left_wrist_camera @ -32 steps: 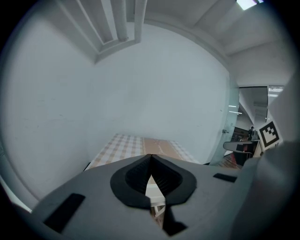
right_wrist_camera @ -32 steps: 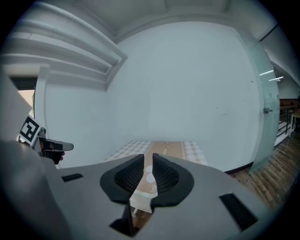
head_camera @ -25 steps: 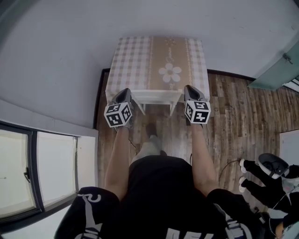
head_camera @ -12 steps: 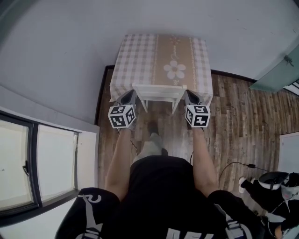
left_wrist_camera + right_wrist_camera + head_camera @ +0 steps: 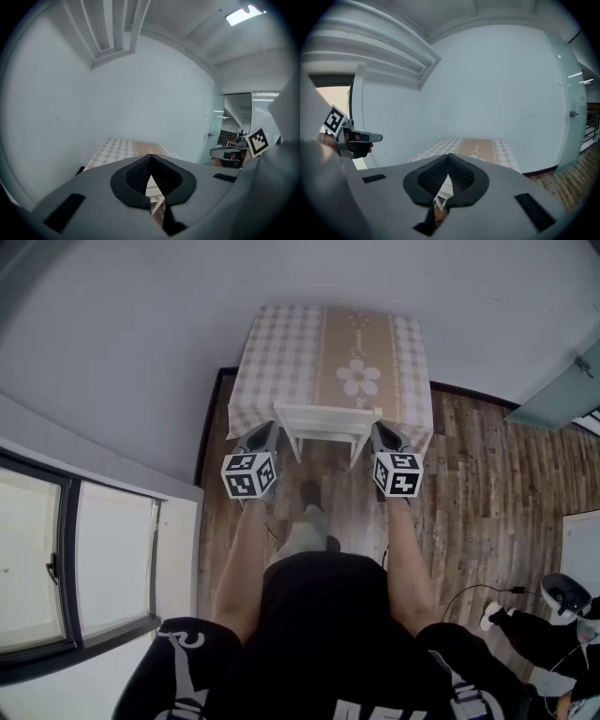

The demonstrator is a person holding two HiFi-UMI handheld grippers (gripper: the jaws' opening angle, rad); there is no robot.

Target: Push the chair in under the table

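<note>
- Since left gripper (image 5: 266, 430) & right gripper (image 5: 378, 429) are both pressed together w/ nothing pinched, use them as pushers at the ends of the chair (image 5: 327, 418) back; keep the push even, straight to 12.
- Chair sits at table (image 5: 281, 352) edge, seat seemingly mostly under.
- Wall (image 5: 141, 334) at 12 backs the table; cable (image 5: 469, 594) at 4, out of the way.

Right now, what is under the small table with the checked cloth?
The white wooden chair reaches under the checked table; only its back rail and posts show. Its seat and the table's legs are covered by the cloth.
</note>
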